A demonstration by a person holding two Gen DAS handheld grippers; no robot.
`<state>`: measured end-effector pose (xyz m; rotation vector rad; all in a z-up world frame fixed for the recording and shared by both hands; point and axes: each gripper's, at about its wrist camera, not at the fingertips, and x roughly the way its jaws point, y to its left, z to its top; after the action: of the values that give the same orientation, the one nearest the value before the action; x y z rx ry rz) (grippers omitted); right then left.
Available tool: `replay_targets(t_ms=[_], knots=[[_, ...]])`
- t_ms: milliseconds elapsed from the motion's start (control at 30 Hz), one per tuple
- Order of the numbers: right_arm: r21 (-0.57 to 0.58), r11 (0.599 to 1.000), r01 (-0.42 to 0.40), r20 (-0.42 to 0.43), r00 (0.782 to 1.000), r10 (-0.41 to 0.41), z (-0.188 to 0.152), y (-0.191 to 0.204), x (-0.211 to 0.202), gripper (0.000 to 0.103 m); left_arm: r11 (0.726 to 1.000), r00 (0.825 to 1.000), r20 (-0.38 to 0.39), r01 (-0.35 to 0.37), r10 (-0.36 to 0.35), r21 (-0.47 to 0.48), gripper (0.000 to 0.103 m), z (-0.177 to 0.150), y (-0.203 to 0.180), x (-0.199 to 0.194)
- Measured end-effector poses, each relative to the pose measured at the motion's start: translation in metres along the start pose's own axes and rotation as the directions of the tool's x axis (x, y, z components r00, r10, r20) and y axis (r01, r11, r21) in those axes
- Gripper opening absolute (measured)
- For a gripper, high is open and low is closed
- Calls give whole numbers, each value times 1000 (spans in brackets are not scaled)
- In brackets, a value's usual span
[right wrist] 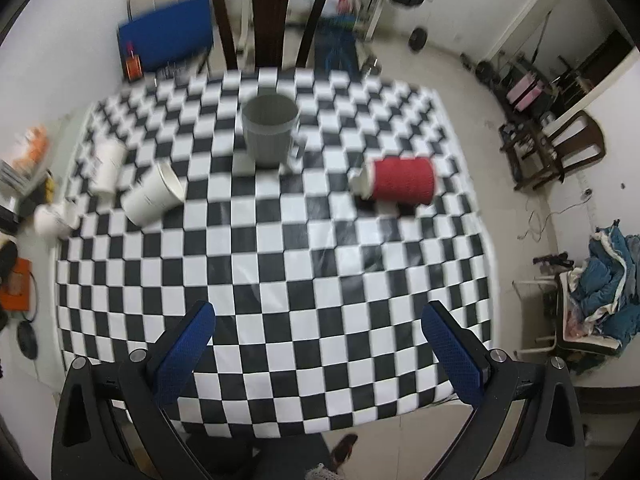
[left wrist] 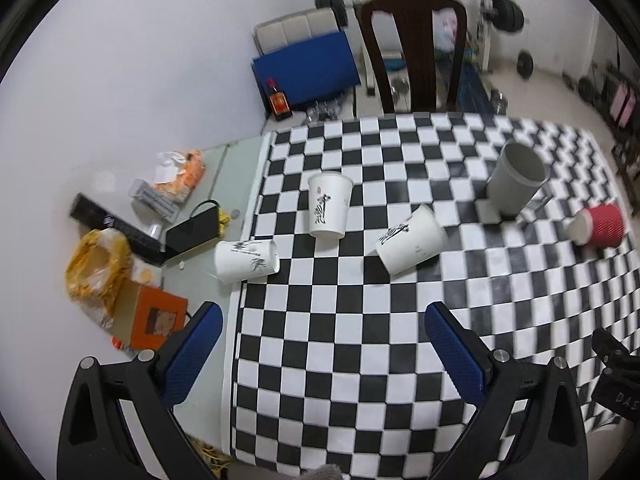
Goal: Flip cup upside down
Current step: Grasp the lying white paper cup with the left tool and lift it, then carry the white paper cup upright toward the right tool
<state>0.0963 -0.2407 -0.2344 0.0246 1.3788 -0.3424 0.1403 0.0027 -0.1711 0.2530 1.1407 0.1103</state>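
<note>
Left fingers: spread wide, nothing between my blue pads, hovering over the near part of the counter.
Right fingers: spread wide too, holding nothing, above the near edge of the checkered cloth.
Grey cup: upright, mouth up, far centre of the counter; something pale sits at its base, but blur keeps me from telling what.
Red ribbed cup: on its side, right of the grey cup and well apart from it; its open end faces left, the inside hard to make out.
White printed cup, standing: mouth up, mid-left on the cloth.
White printed cup, tipped: lying tilted between the standing one and the grey cup.
White printed cup, edge: on its side, straddling the cloth's left border.
Clutter: bags, an orange box and dark items on the bare counter at left; labels unreadable.
Chair: behind the far edge, seat hidden by the counter.
Right view: motion-blurred throughout, worst at the left rim, where the white cups smear.
Black object: cut off at my left view's right rim; cannot identify.
</note>
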Motion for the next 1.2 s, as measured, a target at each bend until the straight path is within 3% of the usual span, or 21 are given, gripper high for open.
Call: replay_targets(t_ms=[200,367,533,600,733,767,833,867,967,1200], knots=[[-32,999,12,-115,993,-15,24,36,96,103,995,998,-69,-3,10,96,103,19,-19,77],[-40,999,12,-194,981,-19,40,56,154,103,977,995,-101,28,-7,211,103,31,-44,118],[-39,999,23,-228,973,-31,58,64,189,103,921,996,-90,63,-30,385,101,39,-78,143],[-32,999,25,-240,970,-32,61,62,196,103,888,996,-79,65,-32,455,94,40,-93,151],[-26,999,33,-259,965,-38,67,60,204,103,826,997,-71,75,-42,559,93,40,-115,162],[-25,999,33,-266,963,-39,68,58,203,103,812,997,-67,73,-42,579,90,40,-121,165],[-19,999,31,-274,961,-35,70,58,205,103,789,997,-73,74,-37,610,74,40,-130,173],[-17,999,31,-276,961,-34,71,57,206,103,787,996,-78,77,-36,612,60,41,-132,175],[-7,999,31,-281,959,-32,70,53,205,103,799,997,-61,69,-41,598,59,45,-134,178],[24,999,20,-278,960,-13,70,37,198,103,867,994,-87,106,-72,488,56,52,-125,164]])
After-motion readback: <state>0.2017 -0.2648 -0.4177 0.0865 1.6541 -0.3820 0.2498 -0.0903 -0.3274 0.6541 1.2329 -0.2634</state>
